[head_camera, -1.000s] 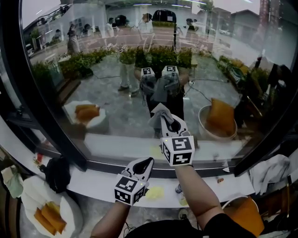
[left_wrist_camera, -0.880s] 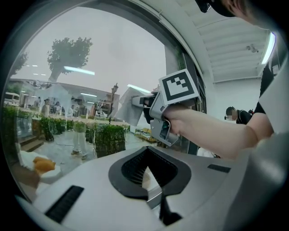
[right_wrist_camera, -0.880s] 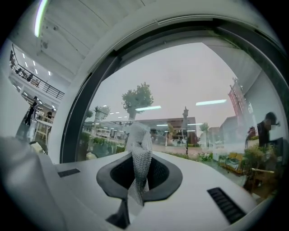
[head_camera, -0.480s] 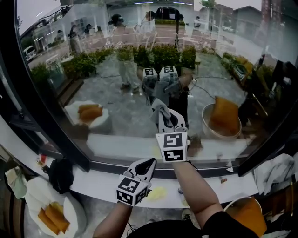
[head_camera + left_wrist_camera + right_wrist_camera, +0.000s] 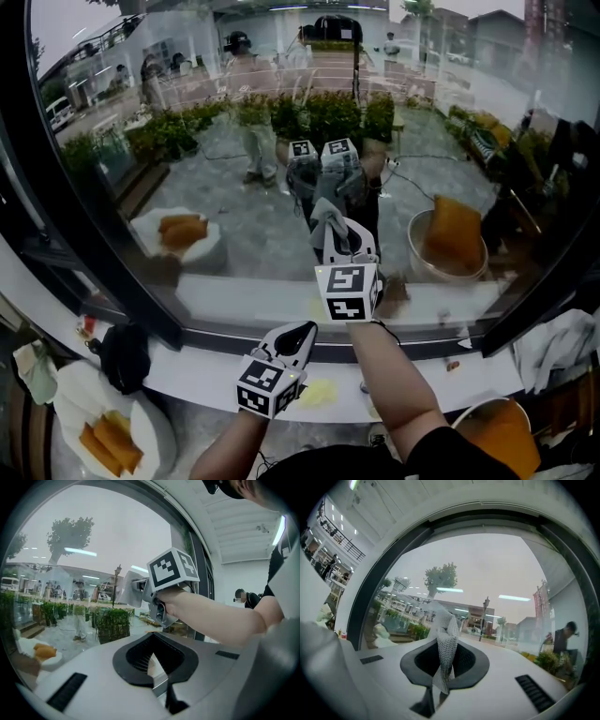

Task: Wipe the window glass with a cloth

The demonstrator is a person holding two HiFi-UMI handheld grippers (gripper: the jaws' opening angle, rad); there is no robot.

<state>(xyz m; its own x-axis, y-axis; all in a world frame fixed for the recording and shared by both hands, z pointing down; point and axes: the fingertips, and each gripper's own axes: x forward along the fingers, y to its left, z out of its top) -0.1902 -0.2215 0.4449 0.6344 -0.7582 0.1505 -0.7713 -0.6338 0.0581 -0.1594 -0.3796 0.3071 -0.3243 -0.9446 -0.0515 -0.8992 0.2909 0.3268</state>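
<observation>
The window glass [image 5: 234,178] fills most of the head view and mirrors both grippers and the room. My right gripper [image 5: 340,236] is raised against the pane and is shut on a grey mesh cloth [image 5: 326,220], whose bunched top touches the glass. In the right gripper view the cloth [image 5: 446,644] stands up from between the jaws of that gripper [image 5: 445,663], with the glass [image 5: 487,573] right in front. My left gripper [image 5: 296,332] hangs lower, over the white sill [image 5: 197,370], shut and holding nothing [image 5: 154,660]. The left gripper view also catches the right gripper [image 5: 171,581].
A black window frame [image 5: 84,234] curves down the left and along the bottom. A black object [image 5: 122,352] lies on the sill's left end, with a plate of food [image 5: 103,441] below it. A white rag [image 5: 553,342] and an orange bowl [image 5: 497,441] are at the right.
My right gripper has slid the cloth a little left and upward on the glass. The left gripper has stayed low by the sill.
</observation>
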